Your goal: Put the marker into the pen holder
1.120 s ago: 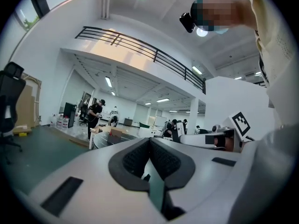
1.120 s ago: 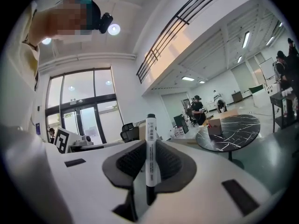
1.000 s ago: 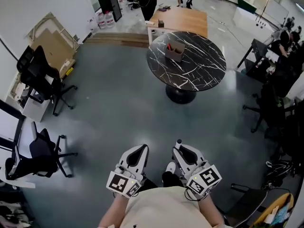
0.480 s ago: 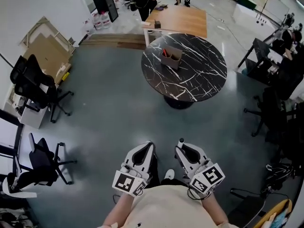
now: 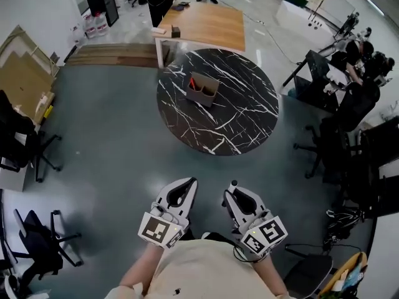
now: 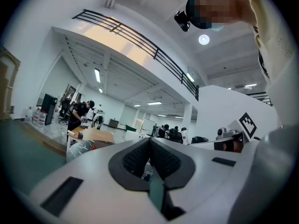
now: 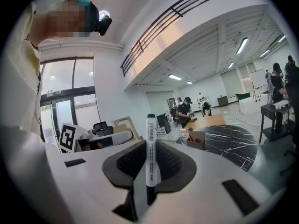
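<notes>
A white marker with a black cap [image 7: 151, 153] stands upright between the jaws of my right gripper [image 7: 150, 164], which is shut on it. From the head view its tip [image 5: 234, 184] pokes out of the right gripper [image 5: 232, 195], held close to my body. My left gripper [image 5: 185, 185] is beside it, jaws pressed together on nothing [image 6: 149, 158]. The pen holder [image 5: 202, 90], a brown open box with red pens in it, sits on a round black marble table [image 5: 249, 123] well ahead of both grippers. The right gripper view shows the holder [image 7: 196, 138] far off.
A wooden table [image 5: 202, 27] stands behind the round one, with people beyond it. Office chairs stand at the left [image 5: 25, 139] and right [image 5: 330, 142]. Cardboard sheets [image 5: 22, 73] lean at the far left. Grey floor lies between me and the table.
The round table and pen holder have come nearer and shifted left in the head view. Both grippers stay by my body, the marker still held in the right one.
</notes>
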Tool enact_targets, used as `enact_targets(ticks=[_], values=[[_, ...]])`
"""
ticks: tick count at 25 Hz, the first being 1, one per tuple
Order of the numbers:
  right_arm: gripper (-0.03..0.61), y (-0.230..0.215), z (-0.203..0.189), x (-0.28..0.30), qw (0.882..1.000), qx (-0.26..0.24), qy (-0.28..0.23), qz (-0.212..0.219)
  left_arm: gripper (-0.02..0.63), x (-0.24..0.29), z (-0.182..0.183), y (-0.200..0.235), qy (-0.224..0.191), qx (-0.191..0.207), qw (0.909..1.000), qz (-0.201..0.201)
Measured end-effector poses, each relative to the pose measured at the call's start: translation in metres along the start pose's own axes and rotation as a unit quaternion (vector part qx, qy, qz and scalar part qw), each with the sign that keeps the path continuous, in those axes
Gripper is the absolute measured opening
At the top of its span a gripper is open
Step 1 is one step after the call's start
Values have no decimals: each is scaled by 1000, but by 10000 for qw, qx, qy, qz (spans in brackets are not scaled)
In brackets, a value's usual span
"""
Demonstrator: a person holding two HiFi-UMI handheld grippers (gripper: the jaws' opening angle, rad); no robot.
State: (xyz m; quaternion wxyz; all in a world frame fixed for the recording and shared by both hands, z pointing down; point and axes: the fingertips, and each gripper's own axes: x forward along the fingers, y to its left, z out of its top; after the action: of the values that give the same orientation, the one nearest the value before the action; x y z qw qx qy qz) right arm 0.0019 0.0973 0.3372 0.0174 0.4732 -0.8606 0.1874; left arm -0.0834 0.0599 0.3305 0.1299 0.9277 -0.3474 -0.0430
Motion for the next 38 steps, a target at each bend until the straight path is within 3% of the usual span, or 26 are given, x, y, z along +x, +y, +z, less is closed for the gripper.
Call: enact_targets(ticks=[6,15,24,30,38], values=[[77,-17,31,71,9990,86,-288,-329,8,33,25,68,-26,-13,9996,-276],[77,-59,51,145,9991,71,-183,-366,8,73,23,130,185,-162,9995,-175],[77,-140,70,211,9998,170,-84,2,8,157,29,178,185,-59,9997,127],[77,-203,105,261,9986,-442,-187,219,8,231,34,204,256,243,9987,364],[76,-275,126,321,9969,-548,-75,558,8,301,27,238,210,116,9966,791]])
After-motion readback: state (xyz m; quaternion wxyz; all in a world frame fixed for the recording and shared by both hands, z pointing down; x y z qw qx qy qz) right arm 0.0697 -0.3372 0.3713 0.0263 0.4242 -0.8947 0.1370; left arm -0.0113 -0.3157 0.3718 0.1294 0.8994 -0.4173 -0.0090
